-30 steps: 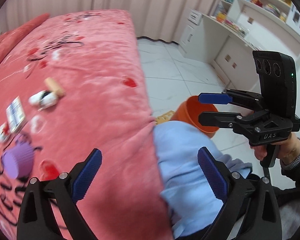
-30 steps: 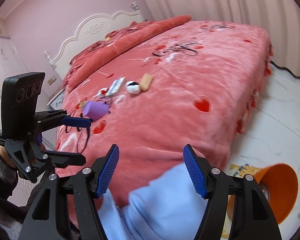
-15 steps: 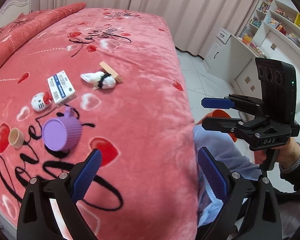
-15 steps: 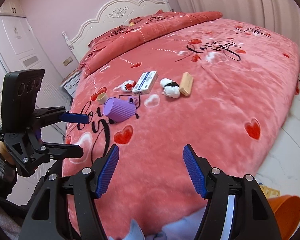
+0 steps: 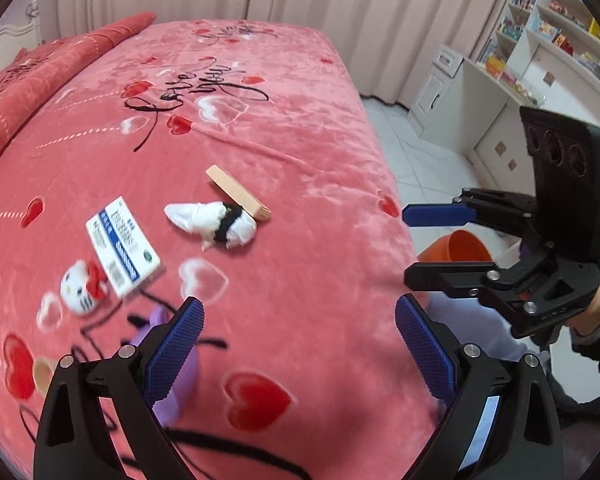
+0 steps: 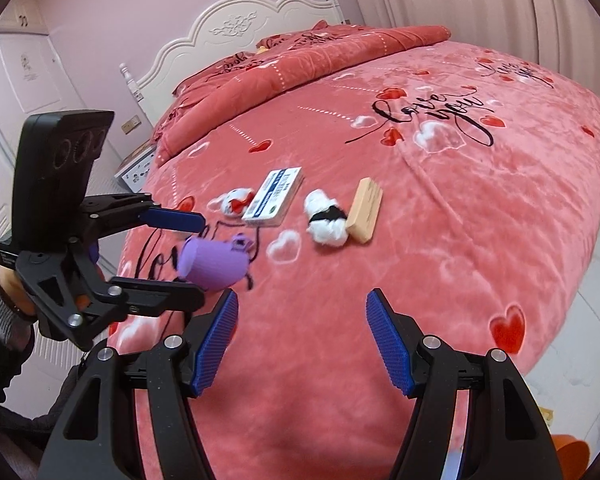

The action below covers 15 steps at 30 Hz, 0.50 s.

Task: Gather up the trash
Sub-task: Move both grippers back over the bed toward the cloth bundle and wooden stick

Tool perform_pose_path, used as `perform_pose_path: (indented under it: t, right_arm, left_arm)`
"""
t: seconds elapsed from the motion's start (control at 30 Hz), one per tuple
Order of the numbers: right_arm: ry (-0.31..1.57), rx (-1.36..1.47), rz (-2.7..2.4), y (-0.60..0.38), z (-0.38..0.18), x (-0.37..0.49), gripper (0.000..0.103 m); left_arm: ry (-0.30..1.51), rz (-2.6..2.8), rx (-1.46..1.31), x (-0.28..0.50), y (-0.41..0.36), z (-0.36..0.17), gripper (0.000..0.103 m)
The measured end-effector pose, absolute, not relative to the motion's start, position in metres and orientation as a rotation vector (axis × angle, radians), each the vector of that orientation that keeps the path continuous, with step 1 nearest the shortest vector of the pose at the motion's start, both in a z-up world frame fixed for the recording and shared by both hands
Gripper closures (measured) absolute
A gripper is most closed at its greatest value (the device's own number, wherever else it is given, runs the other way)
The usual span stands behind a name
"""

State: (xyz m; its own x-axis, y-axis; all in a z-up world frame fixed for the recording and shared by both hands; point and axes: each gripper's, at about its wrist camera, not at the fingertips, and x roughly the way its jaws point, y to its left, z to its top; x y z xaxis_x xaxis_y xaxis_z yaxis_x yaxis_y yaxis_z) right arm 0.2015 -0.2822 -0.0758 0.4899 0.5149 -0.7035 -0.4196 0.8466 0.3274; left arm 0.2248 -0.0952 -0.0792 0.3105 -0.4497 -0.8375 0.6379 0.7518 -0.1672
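Pink plush blanket (image 5: 300,152) covers the bed, and all the litter lies on it untouched: a white wad (image 5: 212,224) with a black band, a tan block (image 5: 238,194) touching its far side, a printed box (image 5: 122,246), a small cat toy (image 5: 78,288) just beside the box, a purple cup (image 6: 214,264) on its side, and a small tan cap (image 5: 42,372) near the bed's edge. The orange bin (image 5: 456,248) stands on the floor past the side of the bed, well apart from the litter.

The left claw (image 5: 296,348) is wide and empty, above the blanket just short of the cup. The right claw (image 6: 302,342) is wide and empty too, above bare blanket, with the wad and block ahead of it.

Judging by this, collecting has not begun: nothing is gripped, and every piece must be lifted and carried to the bin.
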Motion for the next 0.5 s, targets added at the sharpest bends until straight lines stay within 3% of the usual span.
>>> perform_pose_path:
  t: [0.37,0.5]
  right_arm:
    - [0.929,0.131,0.563,-0.287,-0.104,0.262,0.036]
    - [0.946,0.120,0.570,-0.282,-0.115,0.280,0.036]
  left_arm:
    - [1.095,-0.817,0.354,0.300,-0.105,-0.105,0.008]
    - [1.109,-0.895,0.395,0.316,-0.112,-0.117,0.013]
